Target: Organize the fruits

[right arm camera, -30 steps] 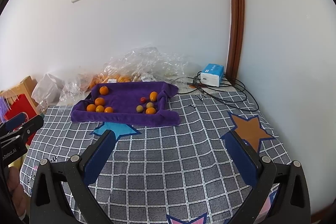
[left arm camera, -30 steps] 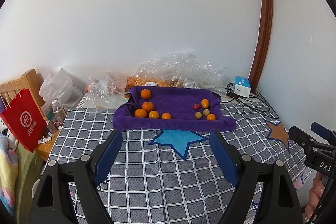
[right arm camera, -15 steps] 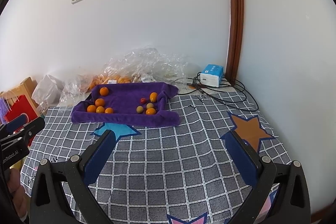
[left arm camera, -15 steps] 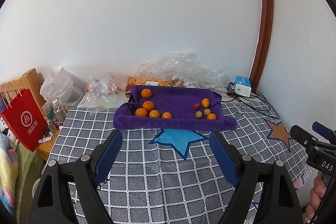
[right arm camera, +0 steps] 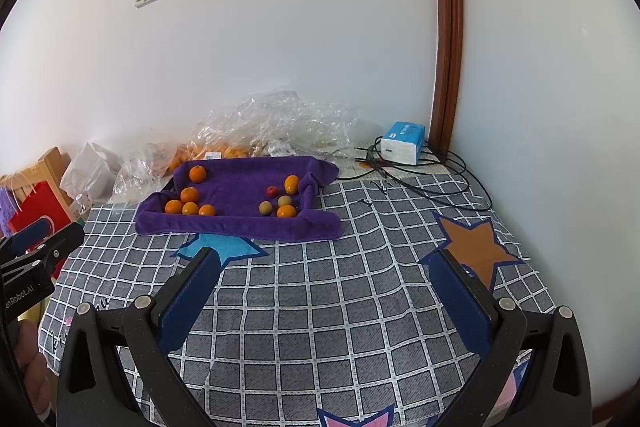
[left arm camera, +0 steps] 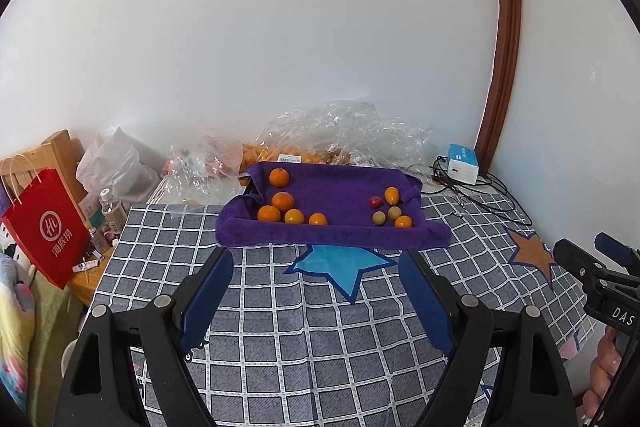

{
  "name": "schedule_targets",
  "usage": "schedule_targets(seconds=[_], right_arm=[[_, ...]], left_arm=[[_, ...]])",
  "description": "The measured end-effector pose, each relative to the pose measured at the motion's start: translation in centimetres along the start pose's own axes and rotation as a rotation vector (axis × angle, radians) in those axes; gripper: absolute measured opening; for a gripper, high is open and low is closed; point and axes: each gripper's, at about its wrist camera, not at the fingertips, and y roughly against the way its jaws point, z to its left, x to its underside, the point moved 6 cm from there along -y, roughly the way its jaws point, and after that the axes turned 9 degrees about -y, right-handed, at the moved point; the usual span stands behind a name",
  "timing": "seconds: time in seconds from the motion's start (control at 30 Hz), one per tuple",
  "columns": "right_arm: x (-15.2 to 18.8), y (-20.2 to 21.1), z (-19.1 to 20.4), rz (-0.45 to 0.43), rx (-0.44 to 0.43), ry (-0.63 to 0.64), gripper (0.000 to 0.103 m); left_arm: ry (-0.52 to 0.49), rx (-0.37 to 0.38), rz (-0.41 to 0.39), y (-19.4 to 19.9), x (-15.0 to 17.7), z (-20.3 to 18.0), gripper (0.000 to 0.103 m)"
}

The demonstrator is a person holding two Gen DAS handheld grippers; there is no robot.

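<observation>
I find the fruits on a purple terry towel with rolled-up edges, lying at the far end of the checked grey tablecloth: five orange mandarins grouped at its left, and a mixed cluster at its right (one small red fruit, two dull olive ones, two orange ones). Both my tools hang well short of the towel. The left gripper stands spread and empty; the right gripper likewise. I judge that no sorting step is under way at present. The next move calls for an advance to the mixed cluster and a gentle pinch on one small round fruit, which may roll.
</observation>
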Motion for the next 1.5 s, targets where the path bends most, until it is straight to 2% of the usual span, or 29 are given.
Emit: schedule_targets(seconds=[1.0, 1.5], right_arm=[[0.0, 0.2, 0.2, -0.012, -0.018, 0.006, 0.103], [0.3, -1.1, 0.9, -0.008, -0.036, 0.019, 0.103]], left_arm=[[-0.001, 0.001, -0.002, 0.0, 0.0, -0.1, 0.085], [-0.003, -0.01, -0.008, -1.2, 0.3, 0.7, 0.085]])
